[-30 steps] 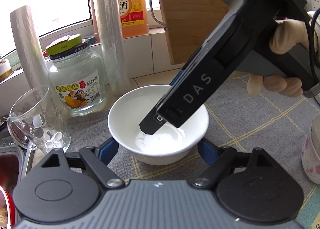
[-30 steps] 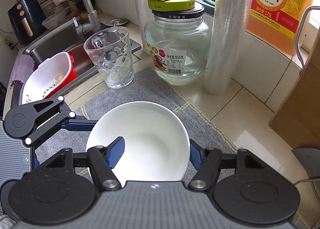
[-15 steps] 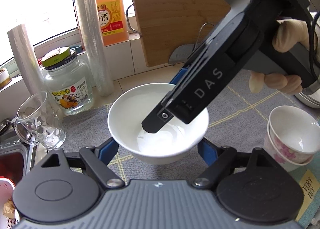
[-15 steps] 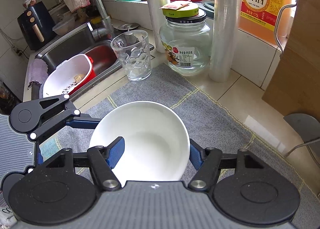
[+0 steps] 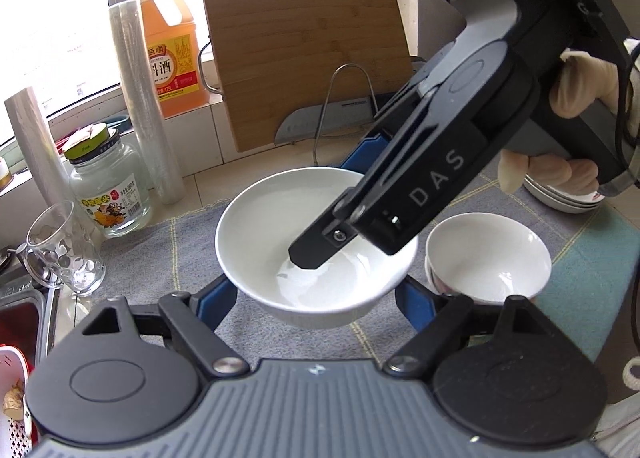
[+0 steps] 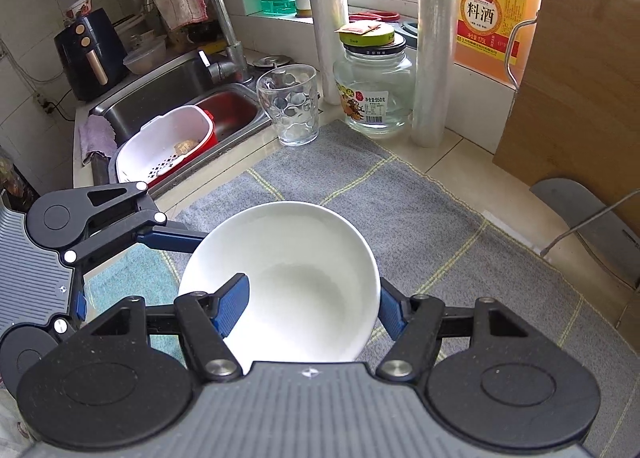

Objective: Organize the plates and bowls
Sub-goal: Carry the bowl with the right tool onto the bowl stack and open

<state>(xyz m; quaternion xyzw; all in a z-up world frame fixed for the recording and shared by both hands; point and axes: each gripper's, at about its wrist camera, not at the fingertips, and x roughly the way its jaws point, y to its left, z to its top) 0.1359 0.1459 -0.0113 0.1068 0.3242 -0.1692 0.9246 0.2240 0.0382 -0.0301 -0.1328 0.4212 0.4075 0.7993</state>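
Right hand-held gripper [image 6: 312,298] pinches the wall of a smooth, round white bowl [image 6: 296,270], one ribbed blue finger [image 6: 232,304] inside the rim and the other outside. Left hand-held gripper [image 5: 316,294] stands with its blue fingers spread on either side of that bowl, and whether they touch it cannot be told. The bowl is above a grey woven mat [image 6: 400,201] with thin yellow lines, spread on the pale tiled worktop [image 6: 452,153].

In the left wrist view a second white bowl [image 5: 488,258] sits just beside the held one, nested in another cup-like piece, and a short stack of white plates [image 5: 560,197] lies further right.

Behind stand one dimpled glass tumbler [image 6: 289,105], one clear glass jar [image 6: 374,93] with a green lid, two upright rolls of plastic film [image 6: 430,41], one orange jug [image 6: 496,5] and one bamboo cutting board [image 5: 308,57]. A steel sink [image 6: 168,97] holds a white colander [image 6: 168,145].
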